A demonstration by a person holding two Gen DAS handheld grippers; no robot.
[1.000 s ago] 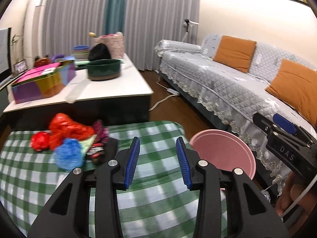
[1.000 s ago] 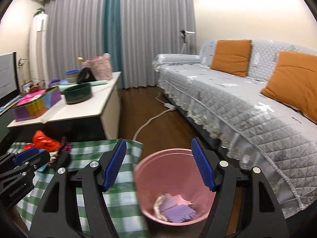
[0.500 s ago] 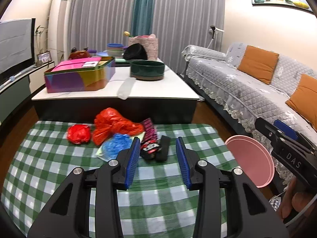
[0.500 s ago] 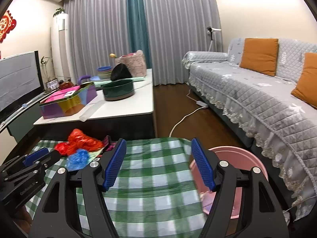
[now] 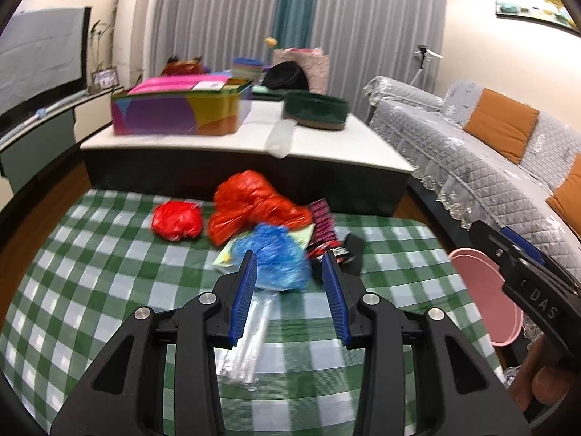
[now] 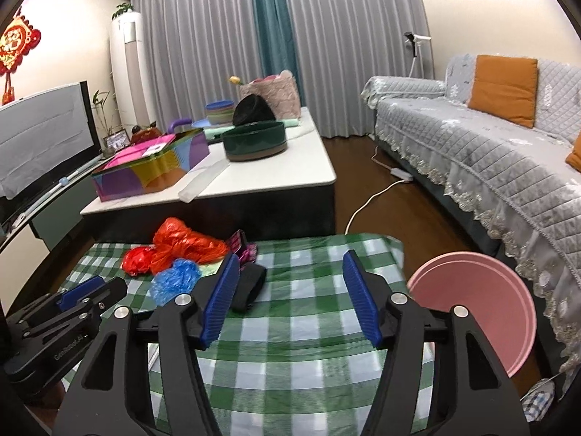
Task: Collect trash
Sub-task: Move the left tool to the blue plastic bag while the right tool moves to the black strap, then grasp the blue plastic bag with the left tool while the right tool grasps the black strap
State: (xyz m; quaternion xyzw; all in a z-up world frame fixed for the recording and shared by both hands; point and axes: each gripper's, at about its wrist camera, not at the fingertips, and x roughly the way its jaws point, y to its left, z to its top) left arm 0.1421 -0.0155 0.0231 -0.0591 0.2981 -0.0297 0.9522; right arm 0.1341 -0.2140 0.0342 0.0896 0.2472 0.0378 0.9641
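Note:
Trash lies on a green checked tablecloth (image 5: 109,272): a crumpled blue bag (image 5: 277,256), a large red bag (image 5: 254,203), a small red bag (image 5: 177,219), dark wrappers (image 5: 325,232) and a clear packet of sticks (image 5: 247,334). My left gripper (image 5: 290,290) is open and empty, just short of the blue bag. My right gripper (image 6: 290,294) is open and empty above the cloth (image 6: 308,345). The blue bag (image 6: 176,279) and red bags (image 6: 185,243) lie to its left. A pink bin (image 6: 475,309) stands beside the table on the right; it also shows in the left wrist view (image 5: 486,298).
A low white coffee table (image 5: 319,145) behind the cloth carries a colourful box (image 5: 181,109), a dark green bowl (image 5: 314,109) and other items. A grey sofa (image 6: 490,152) with orange cushions runs along the right. A TV (image 6: 40,141) stands left.
Both grippers swung left from the pink bin toward the trash pile. The left gripper moved closer to the blue bag; the clear packet came into view.

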